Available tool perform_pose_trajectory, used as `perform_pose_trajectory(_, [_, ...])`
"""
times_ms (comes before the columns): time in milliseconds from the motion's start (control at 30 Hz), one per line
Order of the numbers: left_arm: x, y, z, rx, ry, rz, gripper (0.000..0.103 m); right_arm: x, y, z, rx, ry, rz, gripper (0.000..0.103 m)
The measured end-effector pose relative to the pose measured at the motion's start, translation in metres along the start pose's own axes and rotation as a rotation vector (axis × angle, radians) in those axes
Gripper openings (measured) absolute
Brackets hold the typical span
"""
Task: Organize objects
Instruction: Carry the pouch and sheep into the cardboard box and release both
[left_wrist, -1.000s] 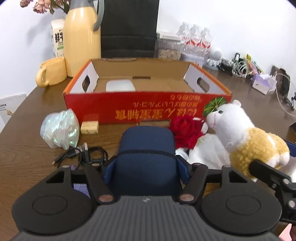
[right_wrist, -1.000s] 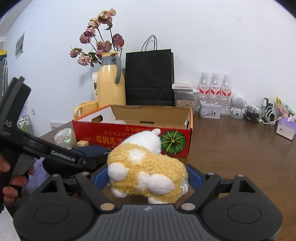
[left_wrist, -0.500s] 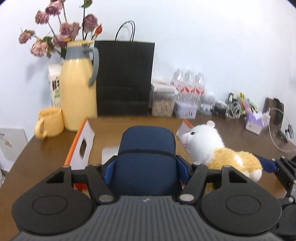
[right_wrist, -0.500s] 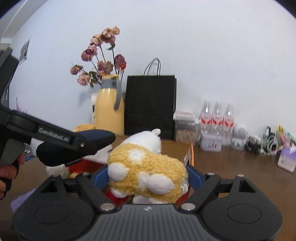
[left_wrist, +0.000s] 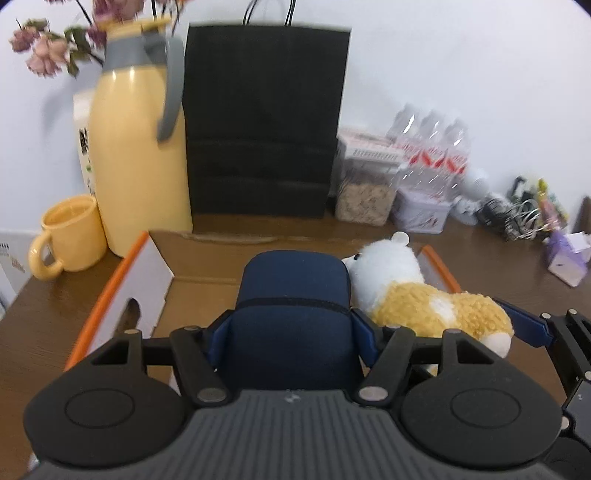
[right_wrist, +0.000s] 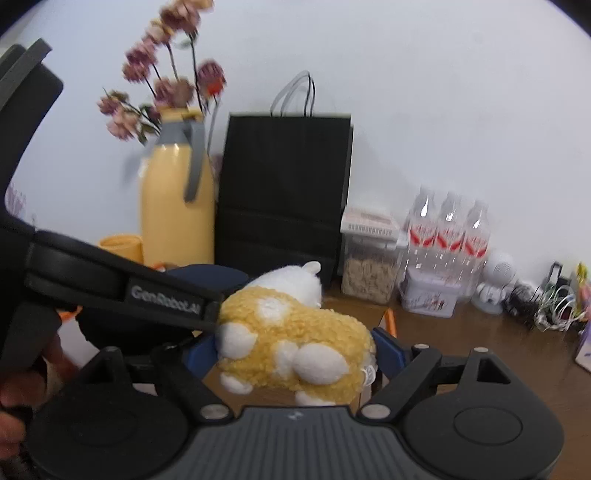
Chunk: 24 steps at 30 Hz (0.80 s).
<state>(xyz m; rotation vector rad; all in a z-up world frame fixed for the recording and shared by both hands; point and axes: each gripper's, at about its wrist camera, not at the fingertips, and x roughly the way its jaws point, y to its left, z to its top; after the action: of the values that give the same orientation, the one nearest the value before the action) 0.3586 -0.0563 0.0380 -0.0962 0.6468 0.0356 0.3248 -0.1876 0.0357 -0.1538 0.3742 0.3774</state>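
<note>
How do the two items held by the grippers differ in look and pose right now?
The navy pouch in the left gripper is smooth, dark and one colour; the plush sheep in the right gripper is fuzzy, yellow and white. The pouch fills its jaws squarely; the sheep is gripped by its rump, head pointing away. Both are soft and hang over the open cardboard box.

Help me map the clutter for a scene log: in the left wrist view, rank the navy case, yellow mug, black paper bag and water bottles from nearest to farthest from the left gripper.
1. navy case, clamped in the left gripper.
2. yellow mug, far left.
3. black paper bag, centre back, and water bottles, back right: too close to call.
</note>
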Motion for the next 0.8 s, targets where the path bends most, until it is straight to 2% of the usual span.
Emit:
perform_pose_trajectory(167, [0.026, 0.002, -0.009, -0.013, 0.05, 0.025, 0.067, 0.038, -0.003, -0.013, 0.026, 0.057, 0.009, 0.087])
perform_pose_trajectory(333, [0.027, 0.0, -0.016, -0.001, 0.026, 0.014, 0.071, 0.048, -0.008, -0.022, 0.051, 0.095, 0.034, 0.091])
perform_pose_trajectory(400, [0.022, 0.001, -0.016, -0.006, -0.016, 0.022, 0.081, 0.047, -0.009, -0.022, 0.056, 0.093, 0.037, 0.094])
perform_pose_trajectory(433, [0.017, 0.001, -0.015, -0.008, -0.043, 0.023, 0.095, 0.046, -0.01, -0.022, 0.066, 0.093, 0.047, 0.103])
perform_pose_trajectory(467, [0.013, 0.002, -0.014, -0.011, -0.076, 0.023, 0.103, 0.044, -0.011, -0.021, 0.072, 0.088, 0.051, 0.103])
perform_pose_trajectory(567, [-0.005, 0.002, -0.011, 0.004, -0.154, 0.03, 0.103, 0.037, -0.011, -0.017, 0.075, 0.067, 0.038, 0.103])
perform_pose_trajectory(800, [-0.044, 0.006, -0.005, 0.006, -0.204, 0.032, 0.103, 0.009, -0.007, -0.002, 0.069, 0.019, 0.021, 0.103])
